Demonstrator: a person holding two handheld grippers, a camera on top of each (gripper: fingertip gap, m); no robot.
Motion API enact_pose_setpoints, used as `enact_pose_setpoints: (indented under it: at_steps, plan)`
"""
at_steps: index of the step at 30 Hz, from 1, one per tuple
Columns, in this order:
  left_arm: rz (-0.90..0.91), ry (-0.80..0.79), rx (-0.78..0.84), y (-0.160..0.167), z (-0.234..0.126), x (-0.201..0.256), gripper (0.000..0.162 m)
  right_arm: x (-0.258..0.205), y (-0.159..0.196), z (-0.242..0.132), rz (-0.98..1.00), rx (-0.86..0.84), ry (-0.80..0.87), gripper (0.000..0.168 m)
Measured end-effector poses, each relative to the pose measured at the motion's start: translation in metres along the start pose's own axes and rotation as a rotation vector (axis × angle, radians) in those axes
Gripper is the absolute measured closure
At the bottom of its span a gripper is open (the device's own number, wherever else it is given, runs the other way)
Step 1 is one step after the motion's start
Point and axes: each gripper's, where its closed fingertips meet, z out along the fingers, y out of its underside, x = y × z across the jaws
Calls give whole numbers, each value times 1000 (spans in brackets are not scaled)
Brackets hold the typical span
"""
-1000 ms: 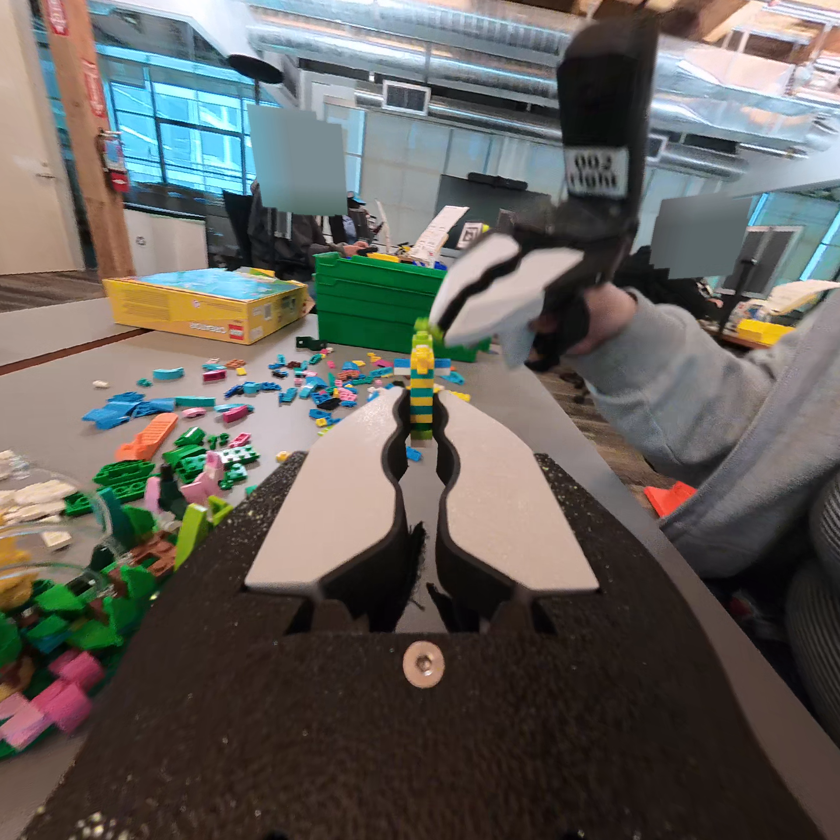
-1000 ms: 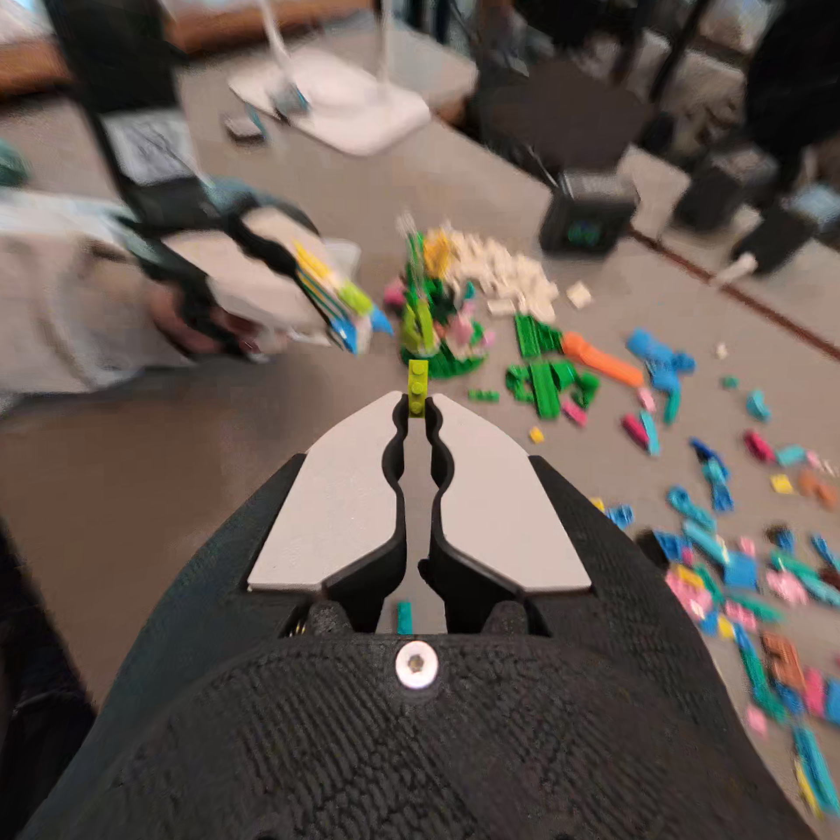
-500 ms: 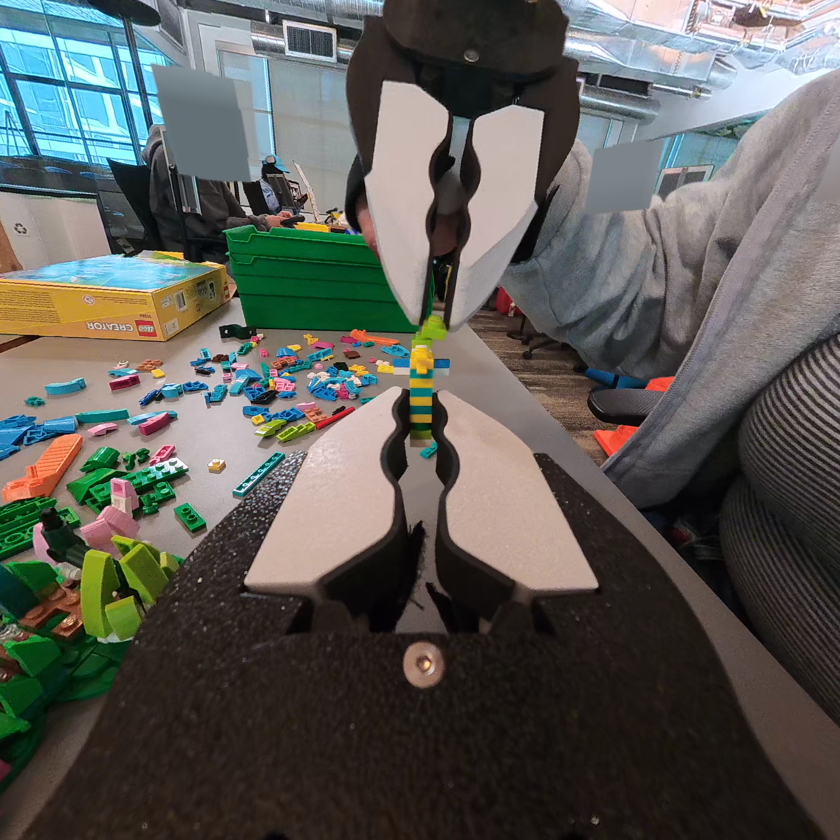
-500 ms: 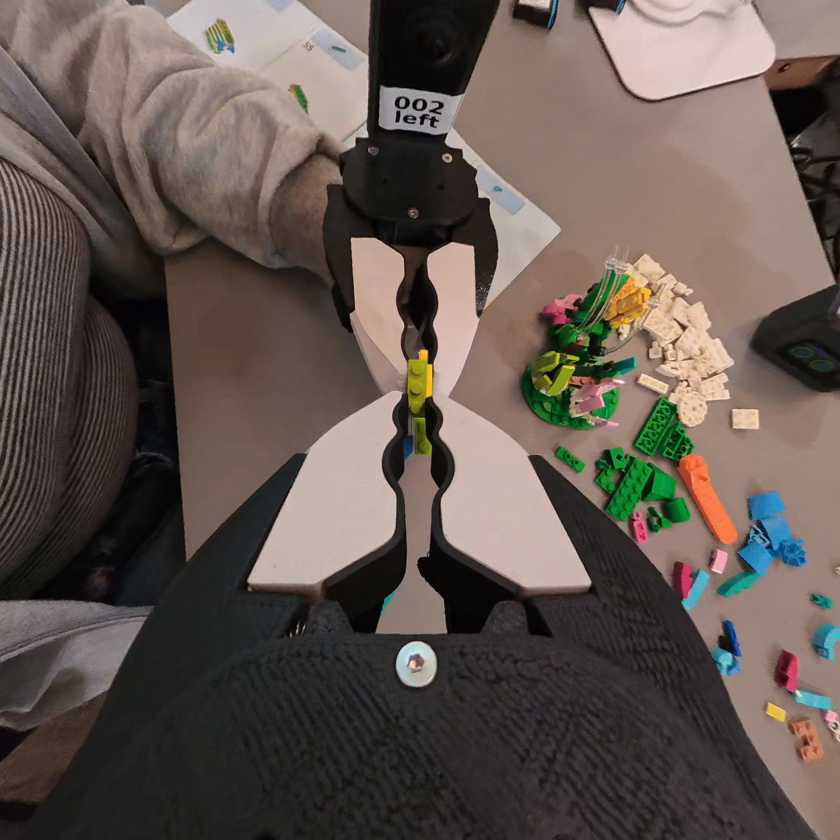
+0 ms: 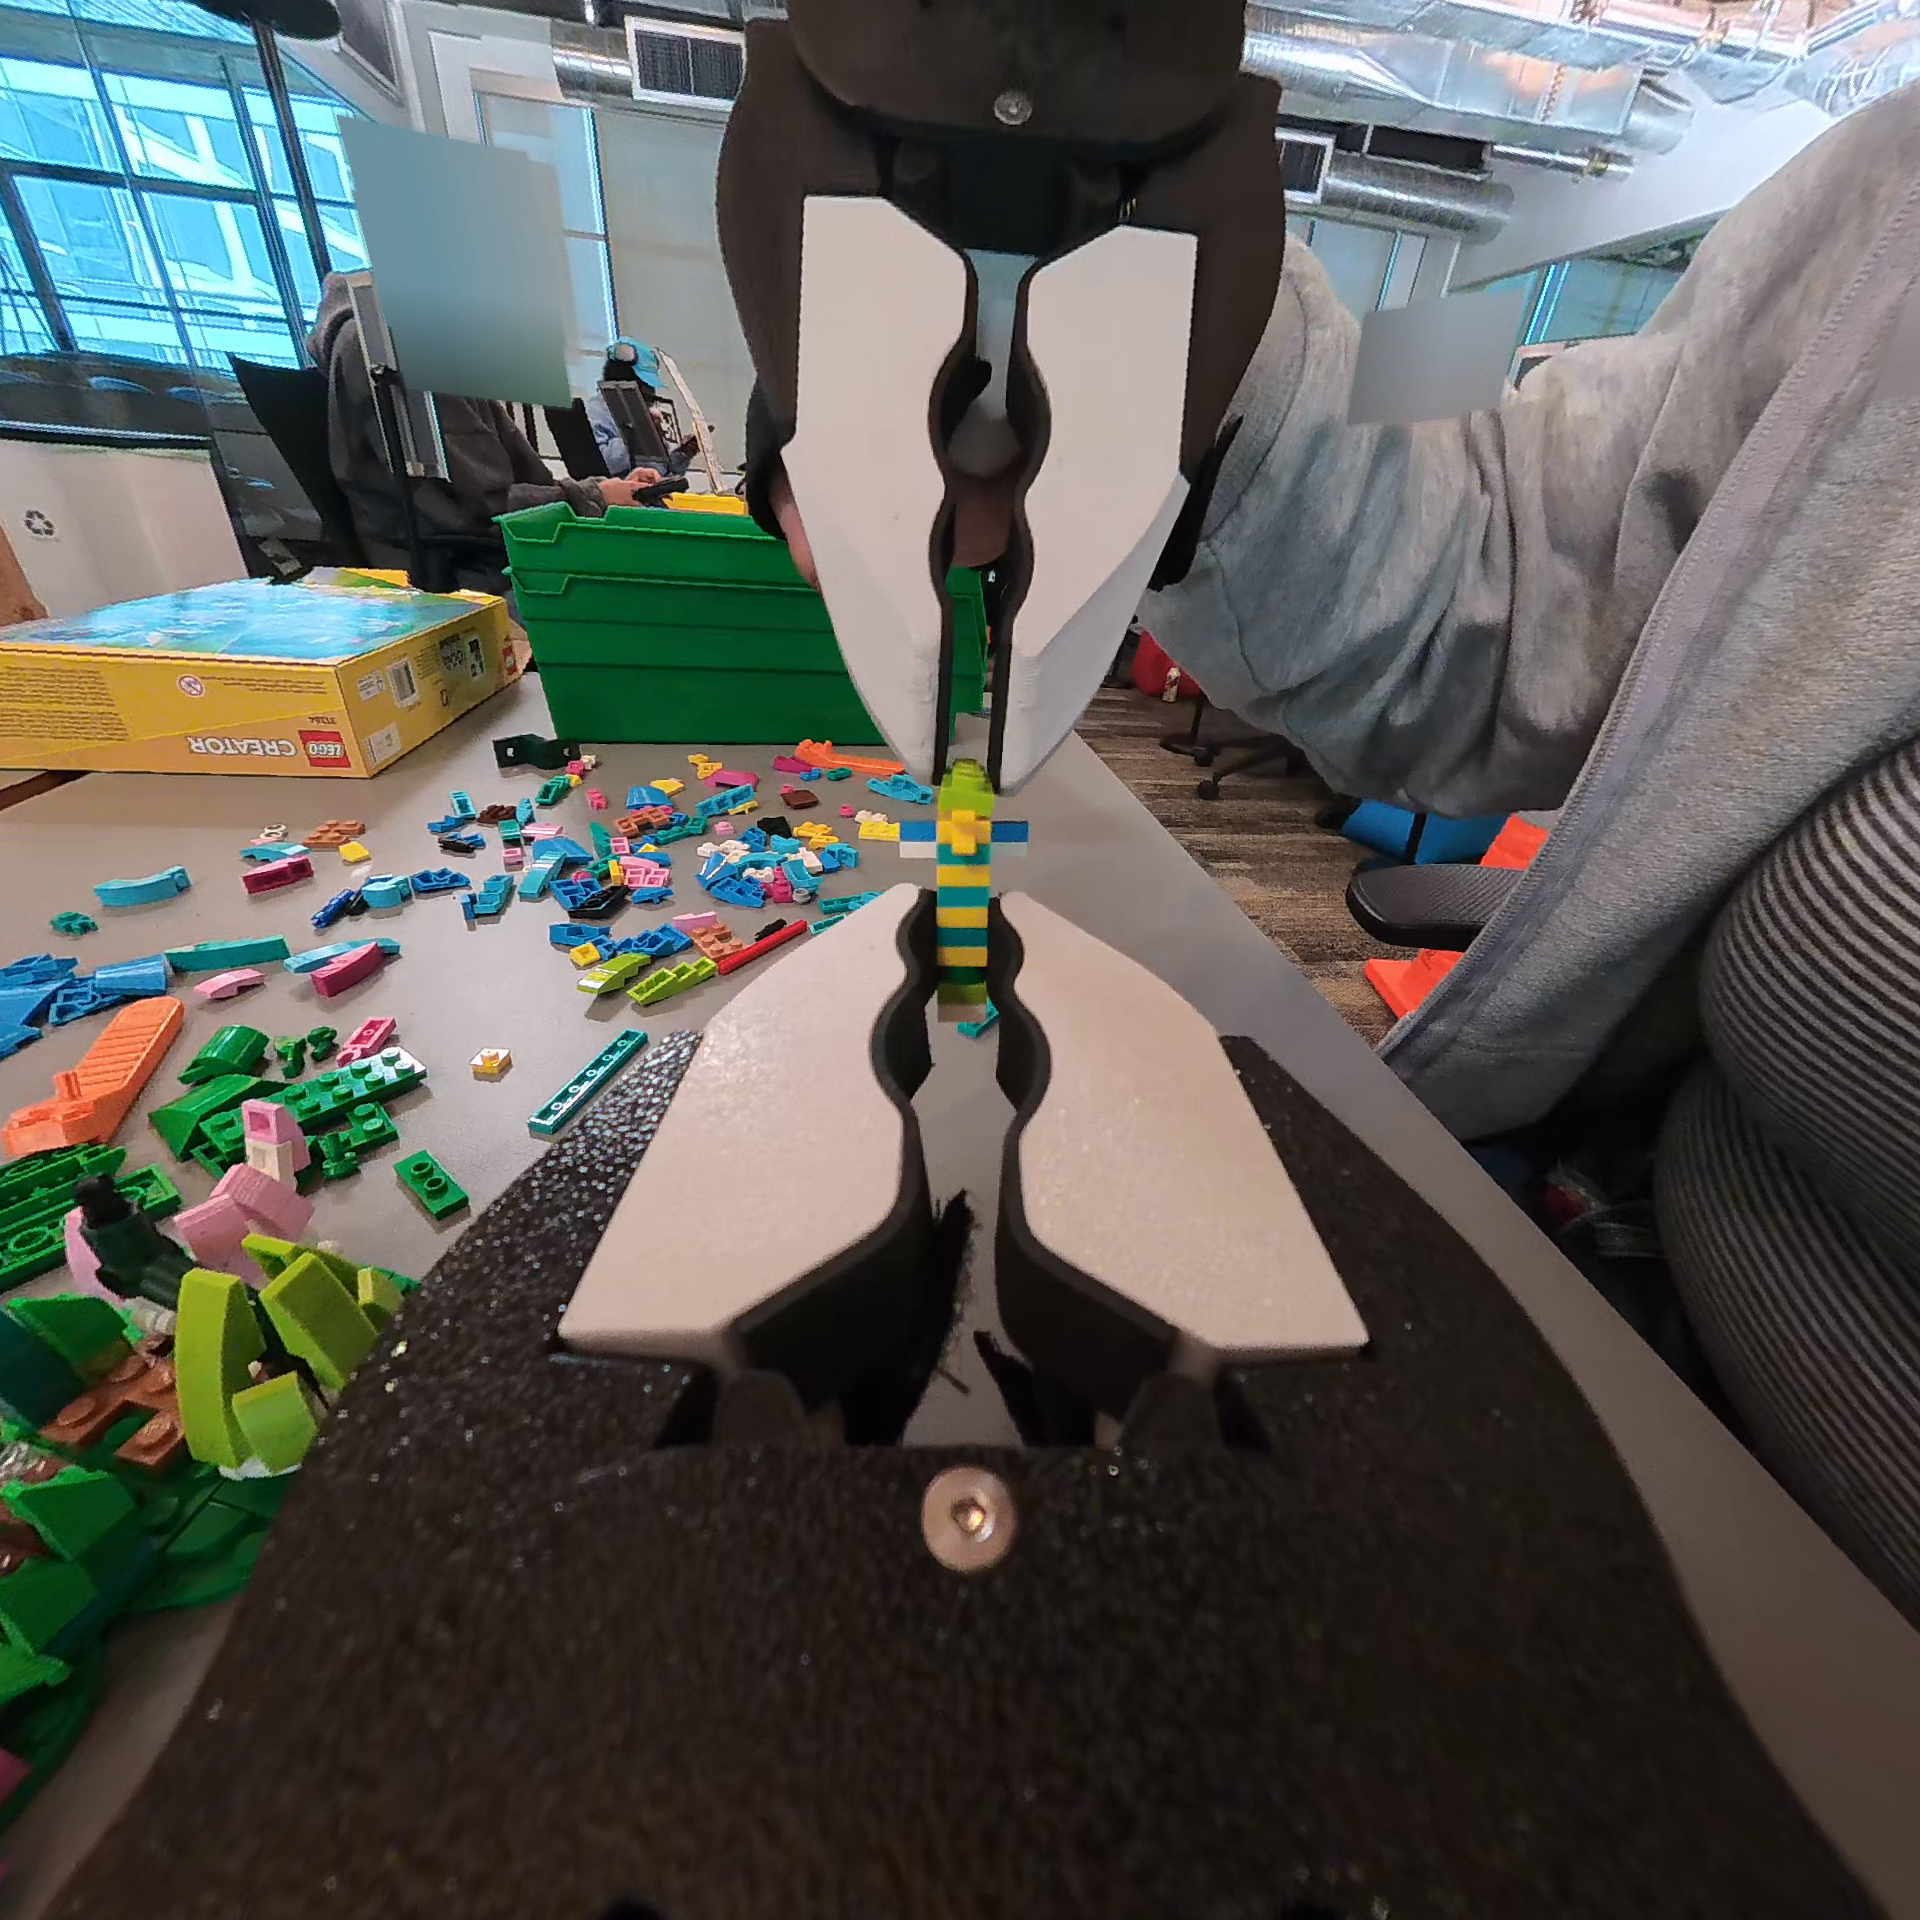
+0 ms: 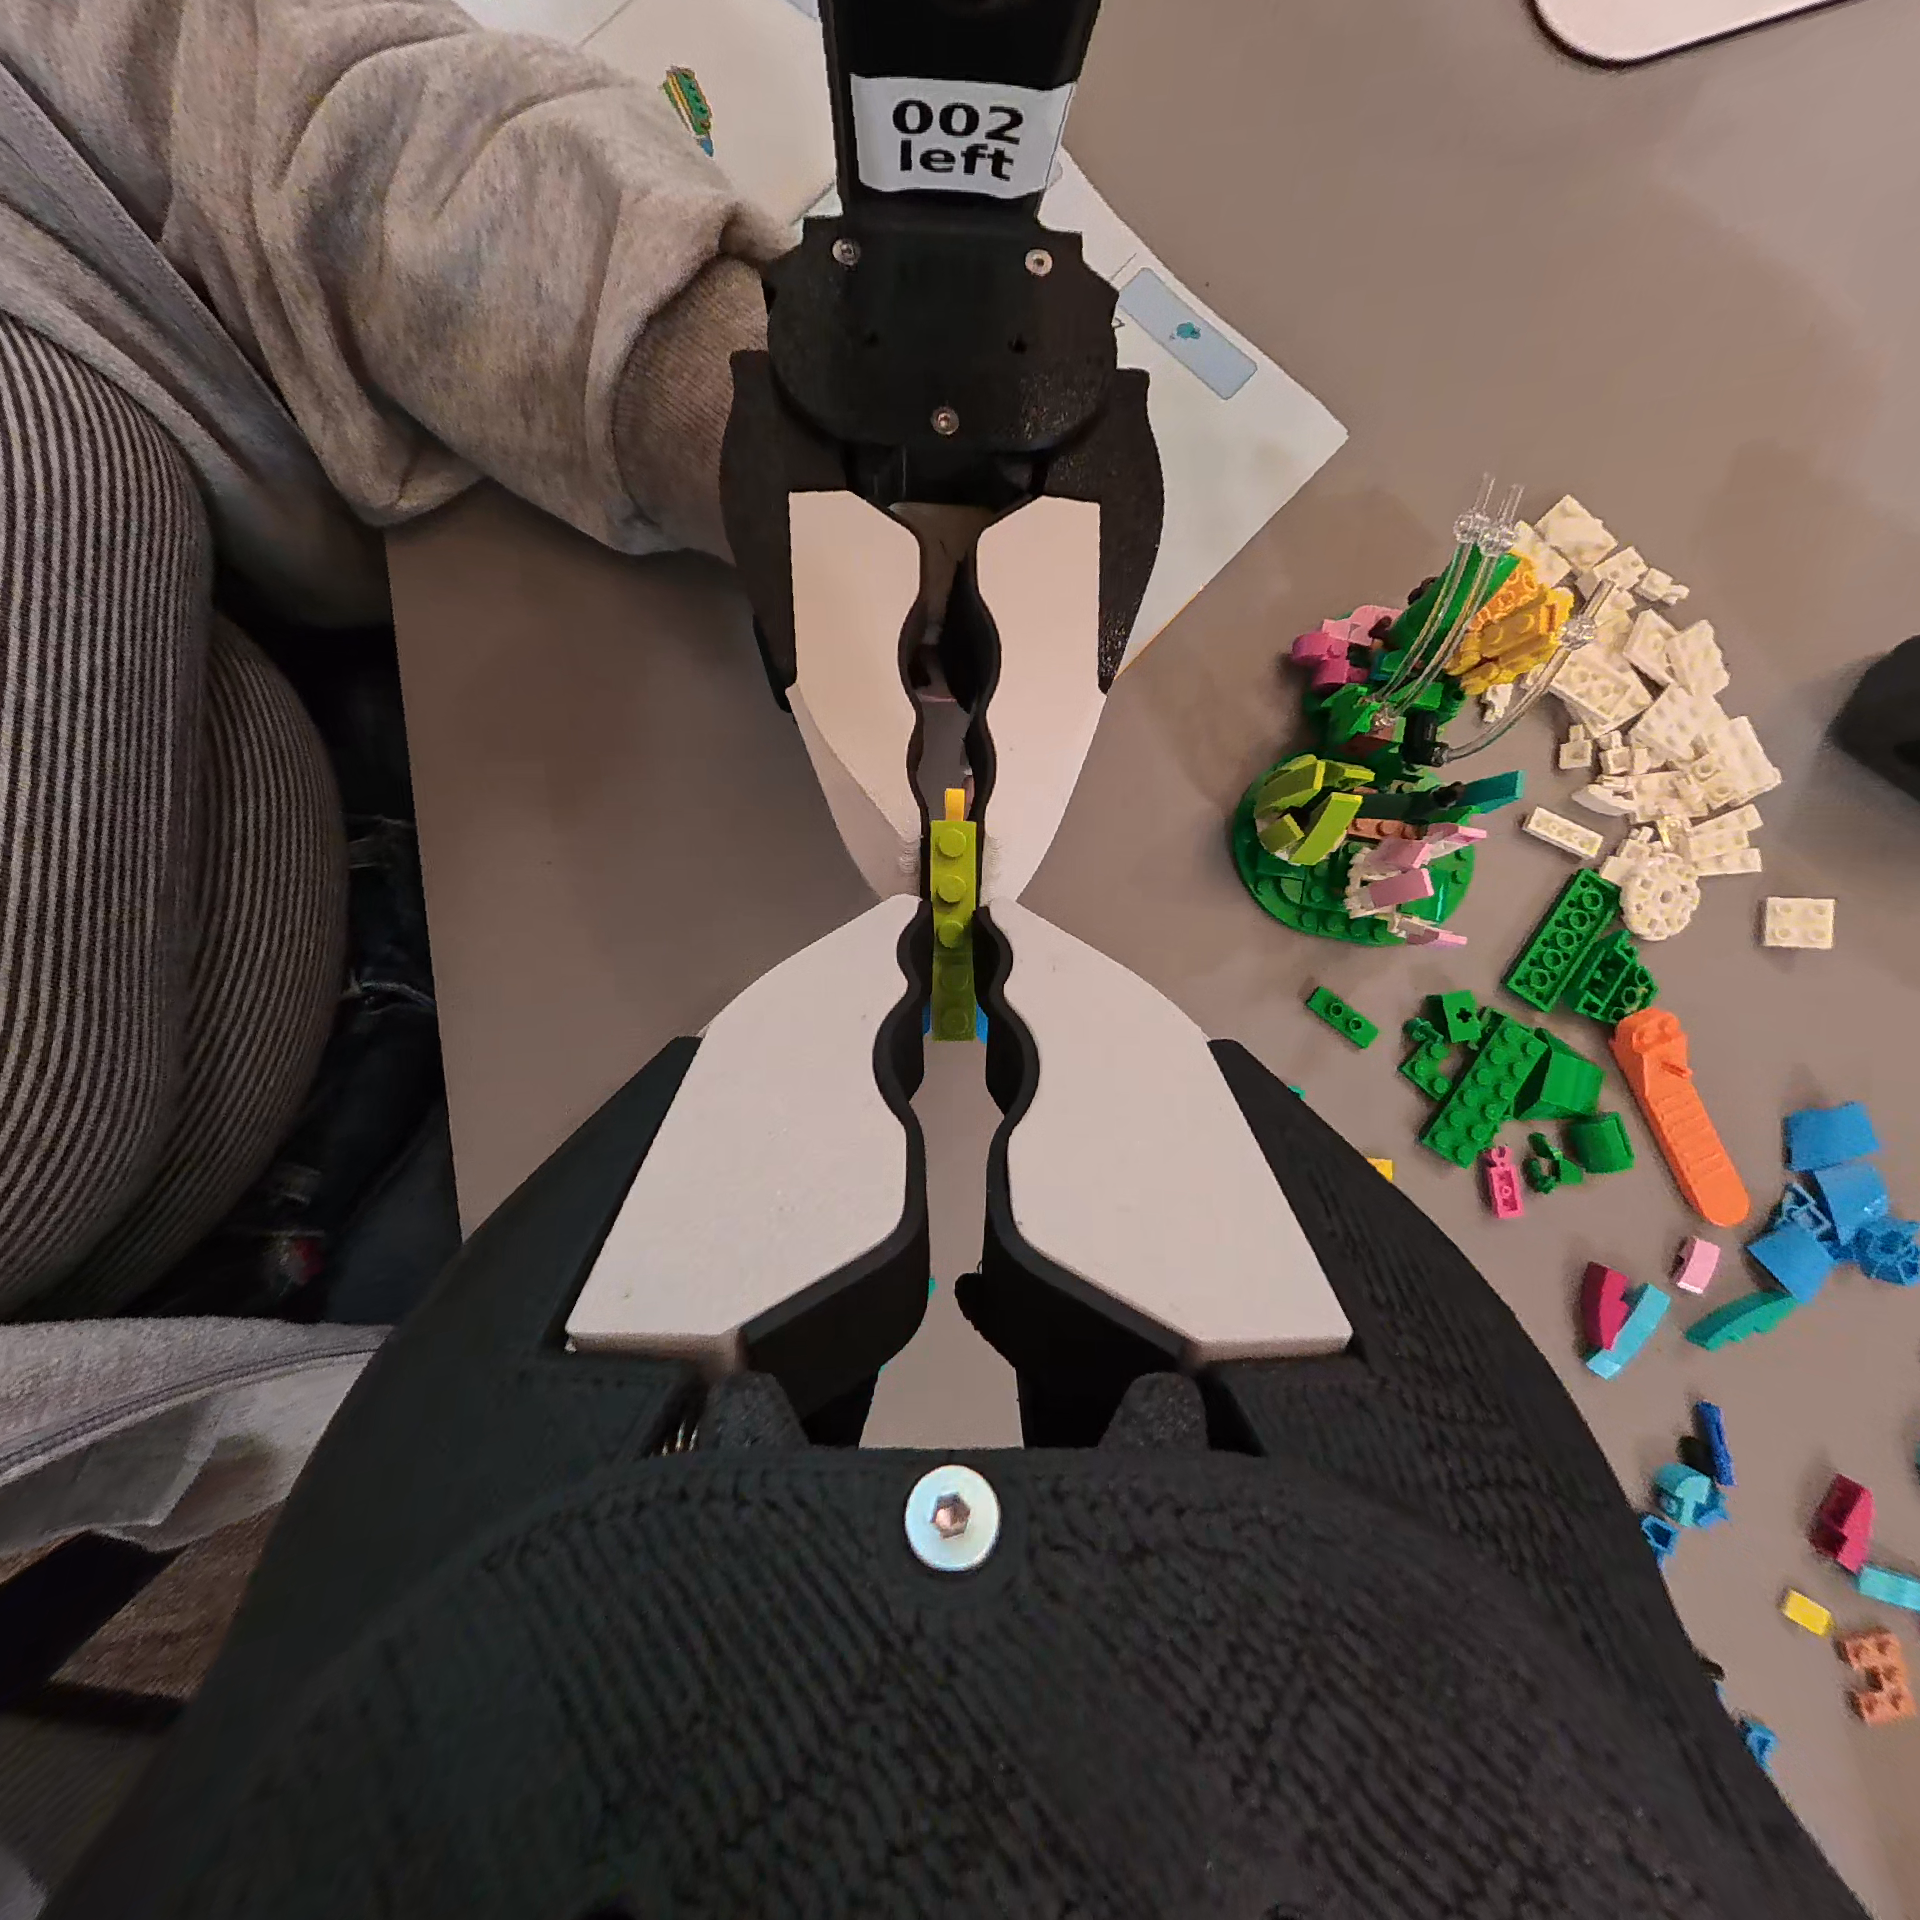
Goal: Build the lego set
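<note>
Striped stack [image 5: 961, 925] in left view, lime plate [image 6: 953, 925] in right

Bottom of the striped stack [image 5: 961, 925] is buried between the left gripper's fingers [image 5: 790, 1132]. Green flower build [image 5: 114, 1455] runs off the left edge

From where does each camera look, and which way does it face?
Left wrist view: on the left gripper, facing level over the table at the striped stack in its jaws; grey sleeve shows.
Right wrist view: on the right gripper, looking down at the lime plate; sleeve shows too.
Shared: both grippers tip to tip on the same build.
</note>
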Motion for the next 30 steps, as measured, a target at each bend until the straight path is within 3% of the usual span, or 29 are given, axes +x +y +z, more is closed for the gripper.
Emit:
enact_pose_setpoints:
  at_steps: [27, 30]
  plan:
    - [7, 9, -6, 1, 1, 2, 154, -1, 0, 1, -6, 12, 28, 156]
    - [7, 4, -15, 2, 2, 2, 154, -2, -2, -1, -12, 34, 31, 149]
